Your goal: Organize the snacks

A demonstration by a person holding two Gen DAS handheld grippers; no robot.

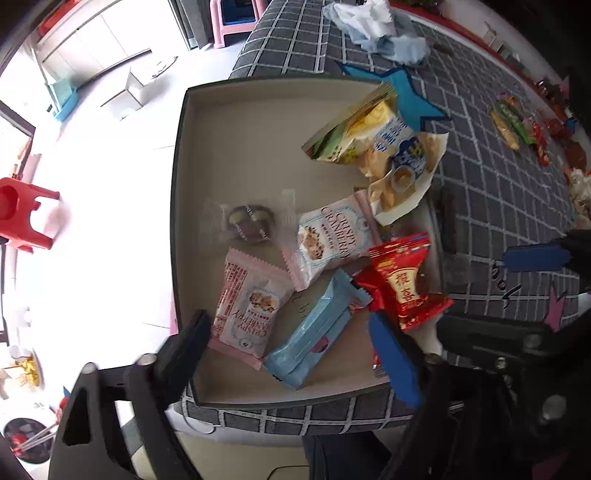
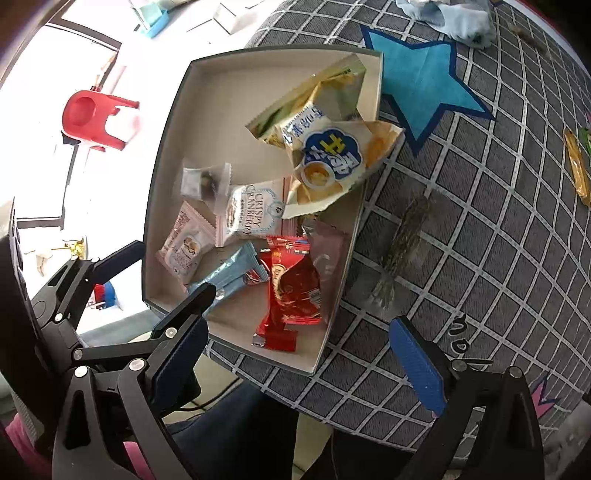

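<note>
A shallow box (image 1: pixel 236 110) (image 2: pixel 207 92) sits on the grey checked cloth and holds several snack packets: a yellow chip bag (image 1: pixel 391 155) (image 2: pixel 325 147), two pink-white cranberry packets (image 1: pixel 247 306) (image 2: pixel 251 214), a light blue bar (image 1: pixel 317 332) (image 2: pixel 229 273), a small dark sweet (image 1: pixel 251 221) and a red packet (image 1: pixel 406 284) (image 2: pixel 295 284). My left gripper (image 1: pixel 295 332) is open over the box's near end, empty. My right gripper (image 2: pixel 306 332) is open above the box's near right corner, empty. A dark green packet (image 2: pixel 402 240) lies on the cloth right of the box.
More loose snacks (image 1: pixel 517 125) (image 2: pixel 576 166) lie at the far right of the cloth. A blue star (image 1: pixel 410 99) (image 2: pixel 424 74) is beside the box. Crumpled cloths (image 1: pixel 376 29) lie at the back. A red stool (image 1: pixel 22 210) stands on the floor at left.
</note>
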